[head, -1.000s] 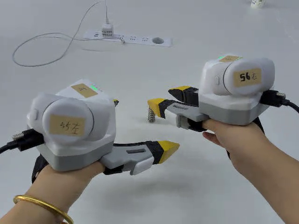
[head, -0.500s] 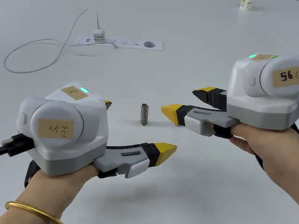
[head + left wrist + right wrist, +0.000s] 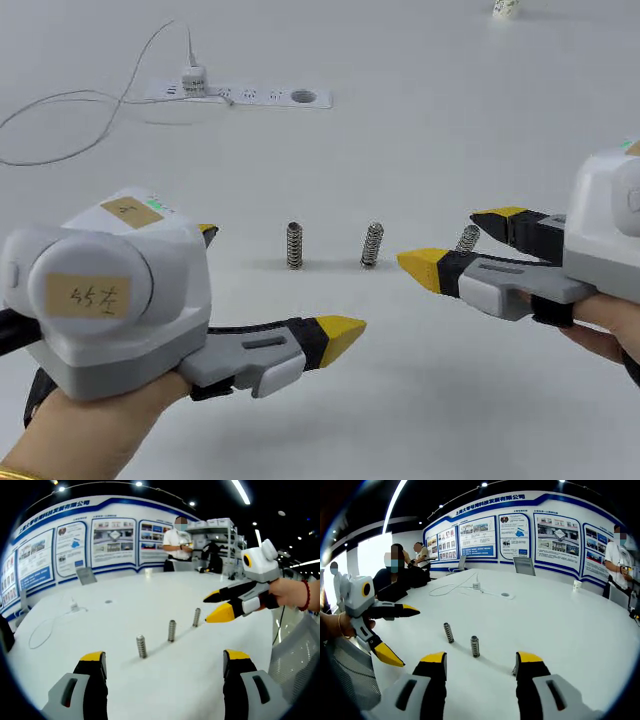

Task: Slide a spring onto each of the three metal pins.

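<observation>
Hovering above counter, left gripper and right gripper empty, fingers spread. Three springs upright in row, mid-frame, seemingly on pins. Task looks finished; next move: pull clear without bumping.

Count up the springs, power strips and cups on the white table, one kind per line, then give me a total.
Springs: 3
Power strip: 1
Cup: 1
Total: 5
</observation>
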Demonstrator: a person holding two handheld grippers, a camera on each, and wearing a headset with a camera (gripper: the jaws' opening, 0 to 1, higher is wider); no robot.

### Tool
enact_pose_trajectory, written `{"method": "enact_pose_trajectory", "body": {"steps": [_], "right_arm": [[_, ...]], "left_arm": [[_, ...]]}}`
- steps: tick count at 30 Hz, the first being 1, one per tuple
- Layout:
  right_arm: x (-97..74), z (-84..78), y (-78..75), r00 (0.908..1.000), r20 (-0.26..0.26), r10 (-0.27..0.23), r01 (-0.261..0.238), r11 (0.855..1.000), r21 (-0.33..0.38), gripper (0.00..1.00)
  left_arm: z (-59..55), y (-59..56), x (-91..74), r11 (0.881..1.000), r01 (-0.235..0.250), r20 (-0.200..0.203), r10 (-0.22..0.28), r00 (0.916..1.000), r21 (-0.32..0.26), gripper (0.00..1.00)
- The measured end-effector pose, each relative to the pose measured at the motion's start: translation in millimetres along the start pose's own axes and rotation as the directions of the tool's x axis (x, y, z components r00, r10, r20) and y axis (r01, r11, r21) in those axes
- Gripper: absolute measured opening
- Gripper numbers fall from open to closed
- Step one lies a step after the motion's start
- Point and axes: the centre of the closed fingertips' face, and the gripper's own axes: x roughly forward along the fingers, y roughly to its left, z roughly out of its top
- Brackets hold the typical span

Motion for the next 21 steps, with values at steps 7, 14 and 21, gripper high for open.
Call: {"method": "enact_pose_trajectory", "body": {"steps": [7,14,21], "right_arm": [[-10.7,-16.8,-6.6,0.9995,-0.03,-0.006,0.006,1.0,0.006,0.62],[-19.9,-30.3,-8.1,0.9993,-0.037,0.009,-0.008,0.999,0.041,0.66],[-26.1,-27.7,-5.4,0.9998,-0.003,0.022,-0.022,0.999,0.046,0.71]], "left_arm": [[-1.1,0.7,-4.7,1.0,-0.004,0.002,0.004,1.0,-0.011,0.99],[-1.1,0.8,-11.0,1.0,-0.013,0.008,0.013,0.9999,-0.025,0.96],[-8.0,-2.7,-15.2,1.0,-0.011,-0.017,0.01,0.9998,-0.024,0.96]]}}
